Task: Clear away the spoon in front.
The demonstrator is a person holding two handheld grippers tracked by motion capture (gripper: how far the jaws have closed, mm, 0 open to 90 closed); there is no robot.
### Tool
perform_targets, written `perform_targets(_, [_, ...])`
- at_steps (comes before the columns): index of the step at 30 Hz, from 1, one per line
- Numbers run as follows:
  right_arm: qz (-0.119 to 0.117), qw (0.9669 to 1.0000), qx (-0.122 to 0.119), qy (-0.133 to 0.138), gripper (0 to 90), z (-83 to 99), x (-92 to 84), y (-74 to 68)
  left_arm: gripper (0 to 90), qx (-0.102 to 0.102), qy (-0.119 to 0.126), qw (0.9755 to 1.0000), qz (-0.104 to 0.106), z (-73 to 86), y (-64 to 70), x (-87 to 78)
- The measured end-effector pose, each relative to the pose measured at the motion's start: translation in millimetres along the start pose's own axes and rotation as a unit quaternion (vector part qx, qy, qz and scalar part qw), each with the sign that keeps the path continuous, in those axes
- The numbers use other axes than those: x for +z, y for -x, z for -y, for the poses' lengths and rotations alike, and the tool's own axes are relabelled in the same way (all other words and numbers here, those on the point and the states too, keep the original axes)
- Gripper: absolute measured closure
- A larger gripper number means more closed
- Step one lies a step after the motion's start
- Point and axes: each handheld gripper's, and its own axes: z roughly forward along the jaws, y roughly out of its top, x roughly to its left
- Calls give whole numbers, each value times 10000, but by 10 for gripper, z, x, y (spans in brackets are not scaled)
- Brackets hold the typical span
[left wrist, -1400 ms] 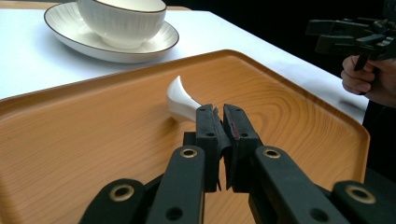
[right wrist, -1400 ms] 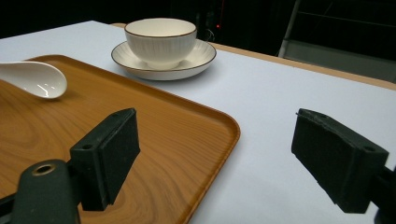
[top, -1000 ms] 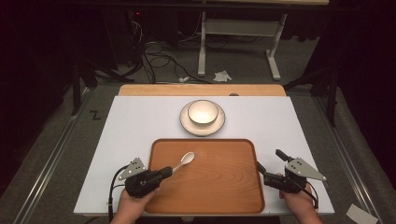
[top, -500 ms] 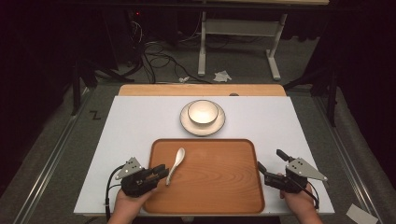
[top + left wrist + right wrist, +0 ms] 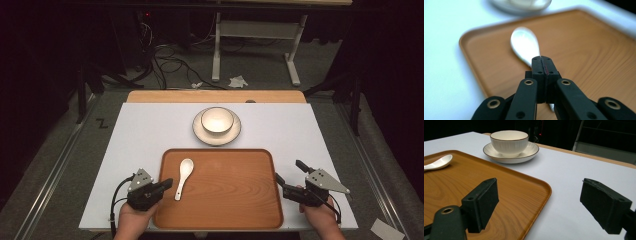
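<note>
Light falls from above onto the white worktop point(image 5: 150, 145) — bright there, while the floor and room behind sink into near black. Shadows are soft and short. In the left gripper view the near tongs point(image 5: 541, 65) are sharp, yet the spoon point(image 5: 525, 45) and tray point(image 5: 584, 47) blur — the far worktop washes out pale. The bowl point(image 5: 509, 140) in the right gripper view looks crisp, faintly glossy.

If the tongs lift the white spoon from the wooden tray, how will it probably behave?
The glossy white ceramic-looking spoon is probably stiff and slippery, so it may slide between the pads. It looks breakable if dropped on the brown wooden tray. Held by its thin handle, its wider scoop end may droop.
</note>
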Motion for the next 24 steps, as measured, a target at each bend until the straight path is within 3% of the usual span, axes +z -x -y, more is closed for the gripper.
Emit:
perform_targets(3, [6, 10000, -11, -6, 164, 1, 4, 2, 900, -49, 55, 9999, -84, -9, -22, -36])
perform_targets(9, [5, 10000, -18, 13, 164, -3, 0, -7, 900, 39, -65, 9991, -407, -10, -13, -51])
perform_targets(10, [7, 10000, -18, 5, 164, -1, 2, -2, 900, 50, -149, 9987, -488, -6, -12, -49])
perform_targets(11, [13, 10000, -10, -7, 164, 0, 4, 0, 900, 96, -402, 9972, -619, 6, -13, -34])
perform_targets(12, [13, 10000, -10, -7, 164, 0, 4, 0, 900, 96, -402, 9972, -619, 6, -13, -34])
perform_targets(13, [17, 10000, -3, -14, 164, -1, 6, -3, 900, 235, -753, 9937, -790, 15, 5, 10])
perform_targets(14, [-3, 10000, -11, -10, 164, -2, 8, -5, 900, 235, -753, 9937, -790, 15, 5, 10])
perform_targets(16, [-6, 10000, -32, -12, 164, -4, 10, -11, 900, 351, -1037, 9899, -900, 28, 26, 57])
perform_targets(17, [-6, 10000, -47, -3, 164, -5, 9, -11, 900, 418, -1235, 9865, -994, 41, 47, 108])
perform_targets(18, [-15, 10000, -64, 17, 164, -7, 8, -12, 900, 418, -1235, 9865, -994, 41, 47, 108])
perform_targets(22, [5, 10000, -15, 7, 164, -4, 1, -11, 900, 574, -1578, 9800, -1065, 73, 73, 183])
perform_targets(24, [8, 10000, -26, 12, 164, -4, 0, -2, 900, 575, -1598, 9800, -1035, 77, 78, 193])
